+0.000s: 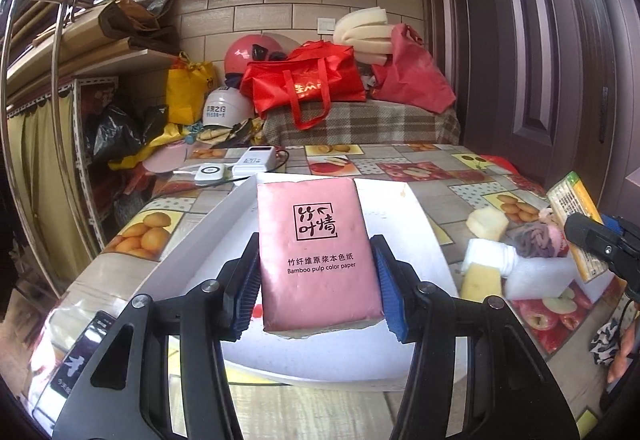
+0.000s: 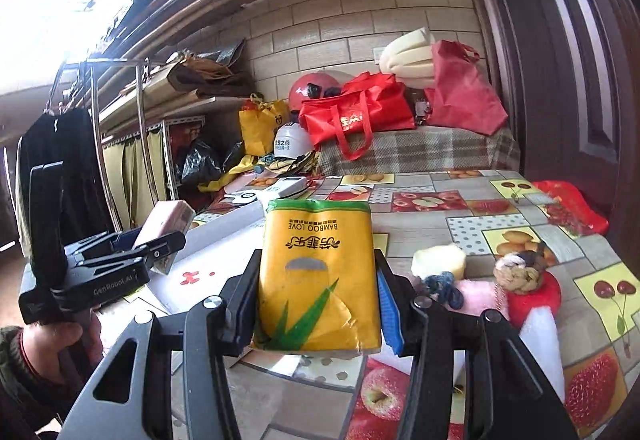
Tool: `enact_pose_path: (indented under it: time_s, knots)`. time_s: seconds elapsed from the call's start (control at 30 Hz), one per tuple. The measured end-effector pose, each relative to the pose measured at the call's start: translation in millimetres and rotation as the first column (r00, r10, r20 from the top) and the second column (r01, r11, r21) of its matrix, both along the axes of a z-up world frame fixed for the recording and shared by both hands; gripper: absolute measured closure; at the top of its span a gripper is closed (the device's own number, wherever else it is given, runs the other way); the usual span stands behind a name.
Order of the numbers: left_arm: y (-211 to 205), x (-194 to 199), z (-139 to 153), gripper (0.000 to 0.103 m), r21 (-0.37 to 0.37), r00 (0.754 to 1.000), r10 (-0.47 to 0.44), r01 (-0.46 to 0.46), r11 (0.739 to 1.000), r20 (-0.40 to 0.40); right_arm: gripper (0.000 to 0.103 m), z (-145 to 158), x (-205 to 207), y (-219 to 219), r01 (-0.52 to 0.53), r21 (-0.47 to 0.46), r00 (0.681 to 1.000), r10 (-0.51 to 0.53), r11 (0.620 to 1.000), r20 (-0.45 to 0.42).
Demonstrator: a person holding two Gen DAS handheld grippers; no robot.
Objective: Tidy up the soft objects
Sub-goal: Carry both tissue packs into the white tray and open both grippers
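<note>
My left gripper (image 1: pixel 316 288) is shut on a pink tissue pack (image 1: pixel 316 252) and holds it above a white box (image 1: pixel 192 260) on the table. My right gripper (image 2: pixel 318 304) is shut on a yellow tissue pack (image 2: pixel 320 272) just right of the white box (image 2: pixel 224 240). The left gripper (image 2: pixel 132 252) with the pink pack (image 2: pixel 166 220) shows at the left of the right wrist view. The yellow pack (image 1: pixel 572 216) and right gripper (image 1: pixel 600 244) show at the right edge of the left wrist view.
Loose soft things lie on the fruit-pattern tablecloth (image 2: pixel 480 224): a yellow sponge (image 2: pixel 440 260), knotted cloth (image 2: pixel 520 268), white foam (image 1: pixel 532 272), sponge pieces (image 1: pixel 486 224). Small white devices (image 1: pixel 256 160) sit at the far edge. Red bags (image 1: pixel 308 80) and helmets stand behind.
</note>
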State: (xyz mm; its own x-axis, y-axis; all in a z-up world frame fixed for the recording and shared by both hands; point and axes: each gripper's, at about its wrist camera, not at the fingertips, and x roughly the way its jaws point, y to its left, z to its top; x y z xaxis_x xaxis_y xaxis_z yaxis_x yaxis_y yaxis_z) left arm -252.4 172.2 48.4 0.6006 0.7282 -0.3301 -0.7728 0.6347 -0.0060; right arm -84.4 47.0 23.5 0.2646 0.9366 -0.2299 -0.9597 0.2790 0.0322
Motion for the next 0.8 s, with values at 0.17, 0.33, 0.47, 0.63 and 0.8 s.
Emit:
enact_pose_path:
  time_s: [0.17, 0.33, 0.47, 0.63, 0.8]
  knots:
    - [33, 5, -9, 0.051, -0.042, 0.999, 0.036, -0.037, 0.998, -0.030, 0.053, -4, -13, 33, -0.025, -0.059, 0.999, 0.027, 0.998, 0.034]
    - [52, 16, -13, 0.051, -0.071, 0.997, 0.032, -0.037, 0.997, -0.072, 0.053, -13, -14, 63, -0.040, -0.114, 0.999, 0.041, 0.993, 0.005]
    - [64, 27, -16, 0.051, -0.100, 0.993, 0.046, -0.056, 0.993, -0.108, 0.053, -19, -17, 82, -0.026, -0.137, 1.000, 0.028, 0.990, 0.012]
    - [83, 31, -23, 0.051, -0.198, 0.990, 0.039, -0.065, 0.978, -0.135, 0.052, -20, -37, 100, -0.036, -0.162, 0.996, 0.048, 0.986, 0.076]
    - [95, 28, -28, 0.049, -0.266, 0.989, 0.057, -0.091, 0.960, -0.134, 0.041, -23, -40, 121, -0.018, -0.226, 0.995, 0.039, 0.974, 0.088]
